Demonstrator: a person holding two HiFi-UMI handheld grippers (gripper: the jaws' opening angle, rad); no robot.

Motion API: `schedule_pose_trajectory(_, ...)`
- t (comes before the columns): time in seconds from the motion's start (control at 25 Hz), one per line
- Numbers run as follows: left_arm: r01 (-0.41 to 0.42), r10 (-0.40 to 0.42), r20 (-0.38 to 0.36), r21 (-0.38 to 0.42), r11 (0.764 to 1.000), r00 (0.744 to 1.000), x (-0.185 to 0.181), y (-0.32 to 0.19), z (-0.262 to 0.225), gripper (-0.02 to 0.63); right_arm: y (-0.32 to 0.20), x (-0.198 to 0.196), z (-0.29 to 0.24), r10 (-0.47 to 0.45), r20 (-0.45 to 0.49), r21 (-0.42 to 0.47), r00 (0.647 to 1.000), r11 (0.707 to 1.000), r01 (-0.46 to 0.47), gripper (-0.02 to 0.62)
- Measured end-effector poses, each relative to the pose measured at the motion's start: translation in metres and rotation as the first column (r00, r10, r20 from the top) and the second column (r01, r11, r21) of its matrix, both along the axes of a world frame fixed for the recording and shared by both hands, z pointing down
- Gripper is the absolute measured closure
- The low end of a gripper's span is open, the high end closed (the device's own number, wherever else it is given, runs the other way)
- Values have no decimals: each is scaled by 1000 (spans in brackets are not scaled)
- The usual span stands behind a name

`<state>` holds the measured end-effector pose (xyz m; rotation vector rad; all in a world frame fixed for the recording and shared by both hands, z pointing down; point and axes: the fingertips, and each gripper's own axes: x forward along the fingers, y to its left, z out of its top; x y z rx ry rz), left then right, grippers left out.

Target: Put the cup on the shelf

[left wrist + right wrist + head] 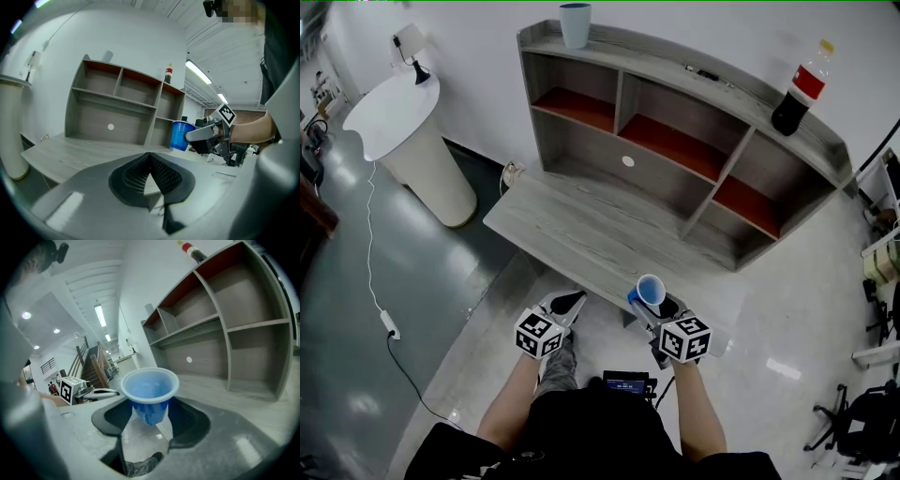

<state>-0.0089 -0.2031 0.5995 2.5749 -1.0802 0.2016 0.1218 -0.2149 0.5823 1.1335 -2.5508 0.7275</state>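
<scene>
A person stands at the grey wooden shelf unit [727, 164] with a gripper in each hand, seen from the head camera looking steeply down. The right gripper [656, 306] has its fingers [185, 416] pinching a blue plastic cup [651, 292] by its sides below the white rim. The cup is upright with its open mouth up and appears empty. It hangs in the air at the near edge of the tabletop [581, 225] that juts out from the unit, short of the compartments, which lie toward 12 o'clock from it.

The left gripper [568, 302], just beside at 9 o'clock from the cup, has its fingers pressed together at the tips with nothing between them. It also sits at the tabletop's near edge.

The unit's upper row has three compartments with red floors, above a wide lower bay with a white disc on its back panel. On the top board, a dark cola bottle [802, 89] with a red label stands at 2 o'clock from the person. A pale grey-blue cup [575, 23] stands at the far left end, at 12 o'clock. A white pedestal table [412, 141] with a small lamp [411, 47] stands at 10 o'clock, with a white cable [371, 253] trailing across the glossy floor.
</scene>
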Motion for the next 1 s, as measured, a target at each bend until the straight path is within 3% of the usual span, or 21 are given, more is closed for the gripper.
schedule_pose_trajectory(0.32,-81,81,-8,-10,997,997,-4,-60,-1,606,-57,-10,-5,64,-11,-2,998,998,-64,356)
schedule_pose_trajectory(1.0,-232,232,-4,6,973,973,-65,-197,-7,606,-171,-73,-6,218,-6,1,976,976,-218,355)
